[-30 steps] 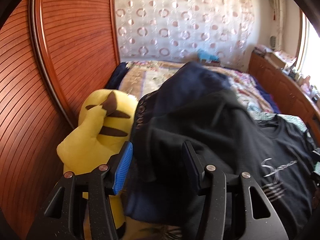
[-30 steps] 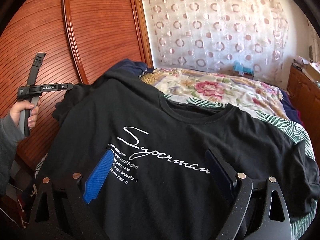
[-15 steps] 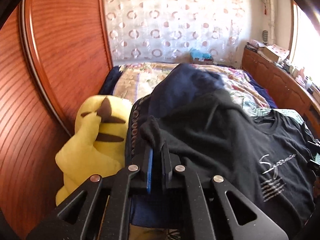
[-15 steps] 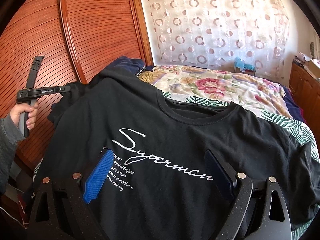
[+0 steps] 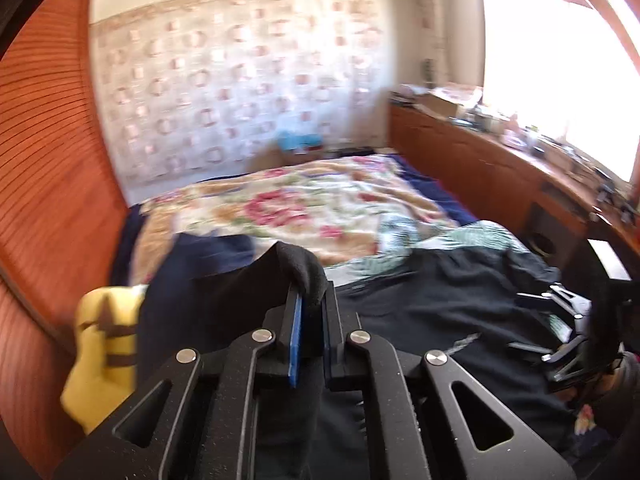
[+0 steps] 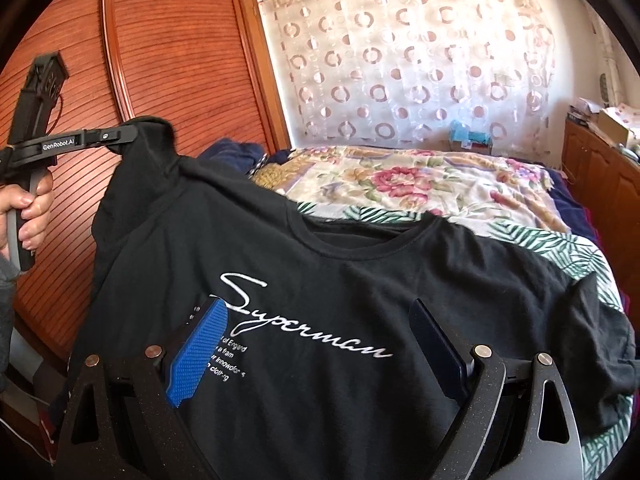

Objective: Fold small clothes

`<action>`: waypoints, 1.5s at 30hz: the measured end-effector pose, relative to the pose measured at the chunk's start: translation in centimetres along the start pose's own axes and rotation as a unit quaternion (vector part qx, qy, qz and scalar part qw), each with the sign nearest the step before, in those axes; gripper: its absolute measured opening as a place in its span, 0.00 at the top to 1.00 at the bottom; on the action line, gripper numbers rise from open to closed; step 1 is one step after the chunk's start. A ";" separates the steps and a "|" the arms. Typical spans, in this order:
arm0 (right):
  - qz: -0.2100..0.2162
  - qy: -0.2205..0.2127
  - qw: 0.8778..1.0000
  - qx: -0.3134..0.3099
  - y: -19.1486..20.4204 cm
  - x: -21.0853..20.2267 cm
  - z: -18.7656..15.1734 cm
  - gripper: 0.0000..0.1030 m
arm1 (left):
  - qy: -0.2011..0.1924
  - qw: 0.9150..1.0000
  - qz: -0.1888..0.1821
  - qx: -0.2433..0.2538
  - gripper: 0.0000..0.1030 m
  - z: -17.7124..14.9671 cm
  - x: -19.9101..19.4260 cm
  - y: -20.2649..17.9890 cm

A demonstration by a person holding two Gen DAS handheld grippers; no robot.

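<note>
A black T-shirt with white "Superman" script lies spread on the bed. My left gripper pinches the shirt's left sleeve between its blue pads and holds it up off the bed. Its jaws are opening very slightly, and the cloth is still pressed between them. In the right wrist view the left gripper hangs at the upper left, a hand on its handle, with the sleeve pulled up into a peak. My right gripper stands open low over the print, gripping nothing.
A yellow plush toy and a navy garment lie at the bed's left, against a slatted wooden wardrobe. A floral bedspread covers the far bed. A cluttered wooden cabinet runs along the right under a bright window.
The left gripper closed on the shirt's sleeve, then rose and swung right, lifting the sleeve off the bed. The right gripper stayed open in place.
</note>
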State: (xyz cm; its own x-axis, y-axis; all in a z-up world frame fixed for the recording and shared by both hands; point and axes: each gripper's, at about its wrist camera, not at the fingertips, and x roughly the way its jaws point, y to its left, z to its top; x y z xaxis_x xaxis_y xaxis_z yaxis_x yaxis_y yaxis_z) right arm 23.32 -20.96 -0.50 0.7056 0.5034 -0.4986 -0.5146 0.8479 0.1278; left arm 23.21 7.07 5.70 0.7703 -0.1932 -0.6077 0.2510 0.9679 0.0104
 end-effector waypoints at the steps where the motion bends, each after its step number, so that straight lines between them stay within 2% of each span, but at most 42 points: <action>1: -0.002 -0.003 1.000 0.004 -0.1 -0.3 -0.2 0.09 | 0.005 1.000 -0.011 0.006 0.84 0.3 0.6 -0.8; 2: -0.003 -0.003 1.000 0.007 -0.1 -0.4 -0.3 0.09 | 0.006 1.000 -0.018 0.008 0.80 0.5 1.0 -1.1; 4: -0.008 -0.005 1.000 0.008 0.0 -0.8 -0.7 0.09 | 0.002 1.000 -0.027 0.007 0.55 0.4 1.5 -1.3; 5: -0.011 -0.005 1.000 0.007 0.2 -0.9 -0.9 0.09 | 0.000 1.000 -0.030 0.003 0.50 0.3 1.5 -1.1; 7: -0.016 -0.004 1.000 0.004 0.4 -1.1 -1.2 0.09 | 0.002 0.999 -0.032 -0.007 0.32 -0.2 1.5 -0.3; 9: -0.018 0.000 1.000 0.003 0.7 -1.0 -1.6 0.09 | 0.005 1.000 -0.026 -0.011 0.24 -1.1 0.9 0.0; 13: -0.010 0.009 1.000 -0.001 1.3 -0.5 -1.2 0.11 | 0.024 0.999 -0.016 -0.026 0.23 -4.0 0.8 0.5; 16: 0.012 0.024 1.000 -0.004 2.3 0.7 -0.9 0.34 | 0.043 0.998 -0.009 -0.040 0.22 -6.9 1.1 0.9; 17: 0.018 0.030 0.999 -0.007 2.7 1.4 -0.8 0.38 | 0.047 0.998 -0.007 -0.045 0.22 -7.8 1.1 1.1; 21: 0.043 0.060 0.997 -0.035 4.7 4.7 -0.4 0.40 | 0.061 0.996 -0.005 -0.070 0.22 -11.2 0.9 1.2; 28: 0.090 0.125 0.985 -0.079 9.3 11.9 0.2 0.40 | 0.072 0.995 0.026 -0.071 0.22 -15.2 0.4 1.0; 31: 0.073 0.151 0.979 -0.112 11.1 14.9 -0.1 0.43 | 0.083 0.993 0.027 -0.084 0.22 -16.6 0.9 1.4; 33: 0.049 0.164 0.977 -0.130 11.7 16.6 -0.4 0.56 | 0.090 0.992 0.026 -0.084 0.22 -17.5 1.2 1.4; 34: 0.043 0.167 0.976 -0.135 11.8 17.2 -0.5 0.71 | 0.091 0.992 0.027 -0.083 0.22 -17.9 1.3 1.4; 35: 0.041 0.170 0.975 -0.137 12.0 17.5 -0.5 0.80 | 0.093 0.992 0.028 -0.082 0.22 -18.2 1.5 1.5; 37: 0.039 0.168 0.976 -0.136 11.5 17.6 -0.1 0.89 | 0.100 0.991 0.031 -0.087 0.22 -18.9 2.0 1.8; 39: 0.021 0.150 0.979 -0.135 10.1 16.9 1.0 0.90 | 0.106 0.990 0.032 -0.091 0.22 -19.3 2.4 2.0; 43: -0.062 0.125 0.983 -0.117 7.2 15.8 2.4 0.90 | 0.119 0.988 0.038 -0.092 0.22 -19.8 3.2 2.0; 45: -0.070 0.126 0.985 -0.100 6.2 15.5 2.3 0.90 | 0.122 0.988 0.045 -0.084 0.22 -19.9 3.6 1.8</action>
State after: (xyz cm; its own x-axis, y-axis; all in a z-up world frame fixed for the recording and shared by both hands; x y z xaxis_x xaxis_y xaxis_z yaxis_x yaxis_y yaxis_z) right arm 32.16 -7.51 -5.47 0.6462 0.3058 -0.6992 -0.5245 0.8435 -0.1159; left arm 14.77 11.36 -12.20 0.6160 -0.0816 -0.7835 0.0713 0.9963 -0.0478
